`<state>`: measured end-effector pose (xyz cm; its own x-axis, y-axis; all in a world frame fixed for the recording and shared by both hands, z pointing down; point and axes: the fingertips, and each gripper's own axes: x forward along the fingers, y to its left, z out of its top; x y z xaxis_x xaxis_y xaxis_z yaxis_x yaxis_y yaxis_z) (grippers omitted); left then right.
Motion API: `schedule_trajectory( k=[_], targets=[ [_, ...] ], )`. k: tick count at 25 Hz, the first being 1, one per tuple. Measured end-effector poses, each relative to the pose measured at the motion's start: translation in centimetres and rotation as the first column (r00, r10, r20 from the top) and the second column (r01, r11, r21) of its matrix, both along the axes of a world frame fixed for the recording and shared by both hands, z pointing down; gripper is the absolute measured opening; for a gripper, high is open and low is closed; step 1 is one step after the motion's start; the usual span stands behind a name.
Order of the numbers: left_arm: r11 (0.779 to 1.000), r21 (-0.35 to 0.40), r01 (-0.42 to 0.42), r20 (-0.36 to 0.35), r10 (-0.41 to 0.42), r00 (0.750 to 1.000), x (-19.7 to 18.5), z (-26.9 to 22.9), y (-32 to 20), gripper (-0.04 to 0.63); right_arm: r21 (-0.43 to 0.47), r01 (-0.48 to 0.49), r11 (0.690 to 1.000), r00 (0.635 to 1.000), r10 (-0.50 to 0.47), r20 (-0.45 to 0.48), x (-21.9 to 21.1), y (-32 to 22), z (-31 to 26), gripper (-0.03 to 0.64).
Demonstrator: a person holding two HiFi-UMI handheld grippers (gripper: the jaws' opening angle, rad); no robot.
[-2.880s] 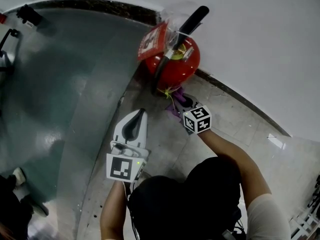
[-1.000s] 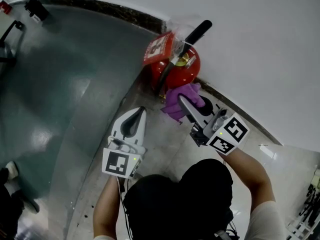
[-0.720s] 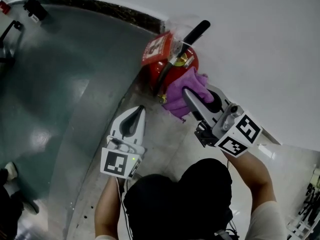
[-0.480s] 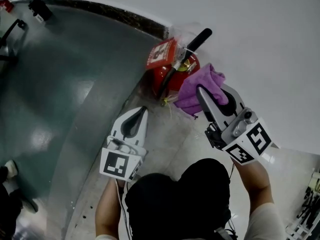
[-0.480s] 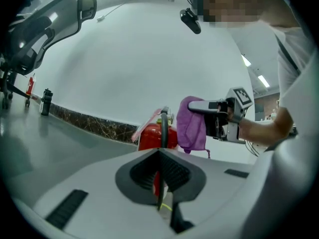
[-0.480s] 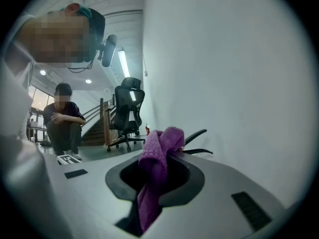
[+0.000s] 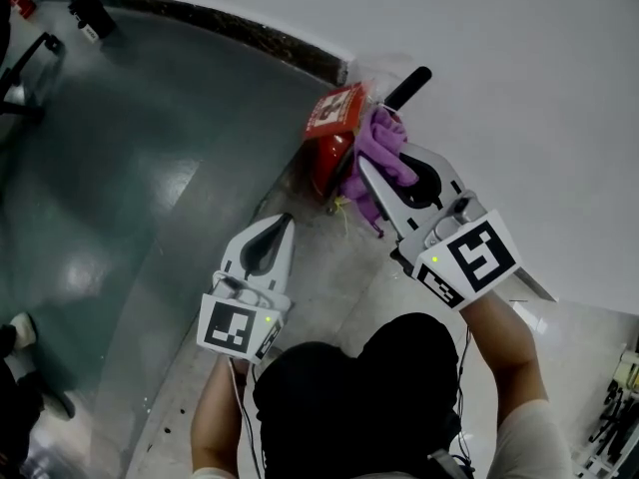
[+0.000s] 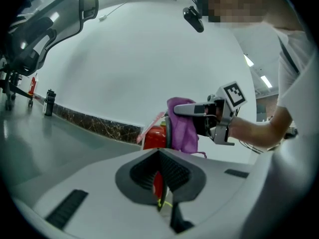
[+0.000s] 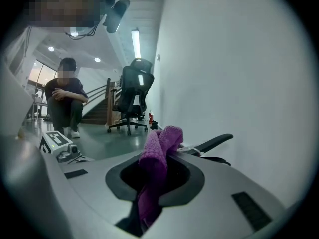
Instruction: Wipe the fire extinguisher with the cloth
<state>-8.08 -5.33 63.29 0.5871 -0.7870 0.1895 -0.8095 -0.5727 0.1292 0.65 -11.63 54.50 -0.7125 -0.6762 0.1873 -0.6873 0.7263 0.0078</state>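
Seen from the head view, the cloth and the right gripper cover most of the fire extinguisher — only a red strip, its tag and black handle show. The tag's print is too small to read. In the right gripper view that gripper hides the red body.

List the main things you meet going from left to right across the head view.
white left hand-held gripper → red metal fire extinguisher → purple fluffy cloth

Purple cloth, red fire extinguisher with black handle, grey-green floor
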Motion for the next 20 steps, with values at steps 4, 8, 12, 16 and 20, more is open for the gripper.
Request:
schedule_trajectory(
  k=[4,8,12,16,20],
  targets=[
    [1.0,-0.007,0.012,0.006,-0.012,1.0,-0.8,0.4,0.2,0.005,0.015,0.042,0.999,0.999,-0.041,-0.029,-1.7,0.5,0.4,0.058],
    [1.0,-0.018,0.022,0.002,-0.022,1.0,-1.4,0.9,0.3,0.005,0.028,0.103,0.994,0.992,-0.101,-0.074,-3.1,2.1,0.9,0.058],
    [0.999,-0.024,0.023,0.008,-0.023,1.0,-1.2,1.5,0.1,0.005,0.038,0.151,0.988,0.986,-0.149,-0.071,-4.2,3.3,2.4,0.059],
    [1.0,-0.023,0.01,-0.003,-0.01,1.0,-0.6,1.6,0.3,0.005,0.09,0.176,0.98,0.984,-0.176,-0.012,-3.9,4.0,3.3,0.058],
    [1.0,-0.014,0.007,-0.007,-0.007,1.0,-0.5,1.7,0.6,0.005,0.126,0.214,0.969,0.977,-0.214,-0.013,-4.0,5.4,5.5,0.058]
  ],
)
